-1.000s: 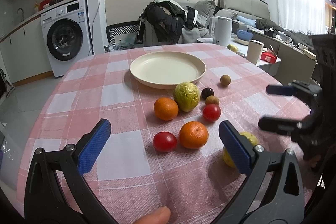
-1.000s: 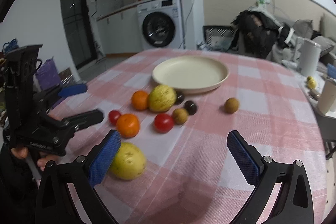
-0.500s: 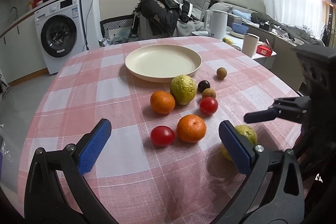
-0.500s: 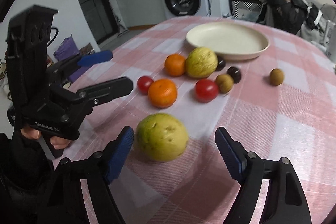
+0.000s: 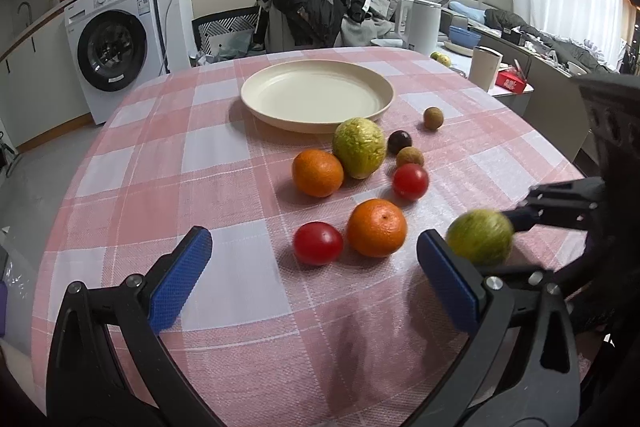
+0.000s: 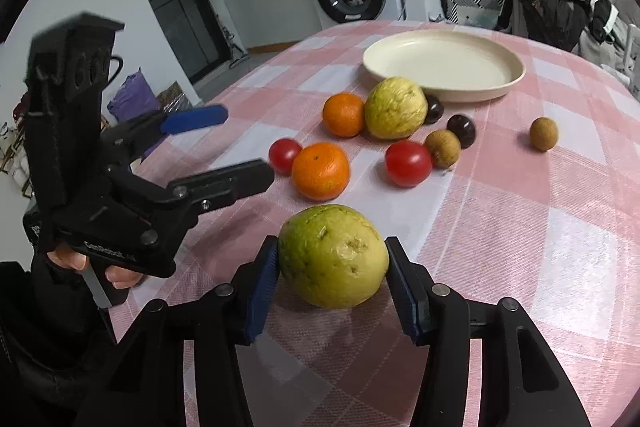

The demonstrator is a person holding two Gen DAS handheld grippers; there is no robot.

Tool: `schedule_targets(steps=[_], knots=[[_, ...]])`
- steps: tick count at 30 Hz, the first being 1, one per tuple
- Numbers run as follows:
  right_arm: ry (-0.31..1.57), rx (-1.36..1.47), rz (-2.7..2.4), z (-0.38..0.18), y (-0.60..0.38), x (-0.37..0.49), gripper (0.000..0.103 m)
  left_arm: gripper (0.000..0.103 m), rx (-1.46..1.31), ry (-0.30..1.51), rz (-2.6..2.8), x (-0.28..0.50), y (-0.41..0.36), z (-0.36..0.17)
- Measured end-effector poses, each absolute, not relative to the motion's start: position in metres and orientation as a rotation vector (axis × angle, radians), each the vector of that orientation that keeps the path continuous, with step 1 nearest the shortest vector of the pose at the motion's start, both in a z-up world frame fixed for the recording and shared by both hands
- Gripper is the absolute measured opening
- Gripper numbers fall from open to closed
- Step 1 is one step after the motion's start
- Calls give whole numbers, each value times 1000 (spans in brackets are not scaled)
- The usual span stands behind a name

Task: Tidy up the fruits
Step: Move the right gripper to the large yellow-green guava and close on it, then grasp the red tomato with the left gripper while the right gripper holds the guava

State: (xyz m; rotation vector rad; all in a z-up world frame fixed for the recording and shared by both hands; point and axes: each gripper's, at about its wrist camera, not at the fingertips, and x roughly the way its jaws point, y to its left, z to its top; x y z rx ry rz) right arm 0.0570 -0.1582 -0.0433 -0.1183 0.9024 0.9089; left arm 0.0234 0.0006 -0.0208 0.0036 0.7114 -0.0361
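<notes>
My right gripper (image 6: 333, 283) is shut on a green-yellow guava (image 6: 333, 256); the guava also shows in the left wrist view (image 5: 480, 237), blurred, between the right gripper's fingers. My left gripper (image 5: 316, 279) is open and empty, low over the near table, also seen in the right wrist view (image 6: 224, 143). A cream plate (image 5: 318, 95) sits at the far middle, empty. In front of it lie a second guava (image 5: 359, 147), two oranges (image 5: 317, 173) (image 5: 377, 227), two red tomatoes (image 5: 318, 242) (image 5: 410, 181), and small brown and dark fruits (image 5: 409, 157).
The round table has a pink checked cloth (image 5: 224, 163). One small brown fruit (image 5: 433, 117) lies apart at the right. A washing machine (image 5: 116, 47), a chair with clothes (image 5: 308, 15) and a side table with a kettle (image 5: 420, 25) stand beyond.
My right gripper moved forward around the near guava and closed on it. The left gripper stayed open and shifted only slightly.
</notes>
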Motion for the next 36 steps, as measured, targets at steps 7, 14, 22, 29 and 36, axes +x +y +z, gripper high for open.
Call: schedule_targets(steps=[7,14,22,29,36], knots=[[874,-76,823,-32,-182,71,53,103,-48,798,18,38,22,-35],[868,-39,758,-26,-194,88,53,95,-14,876,9,51,26,-50],[863,-37,724,-24,-195,98,53,79,9,928,-62,69,26,-59],[871,-10,726,-26,-198,106,53,41,9,912,-107,74,24,-54],[879,2,728,-27,-199,111,53,24,-14,898,-146,69,24,-52]])
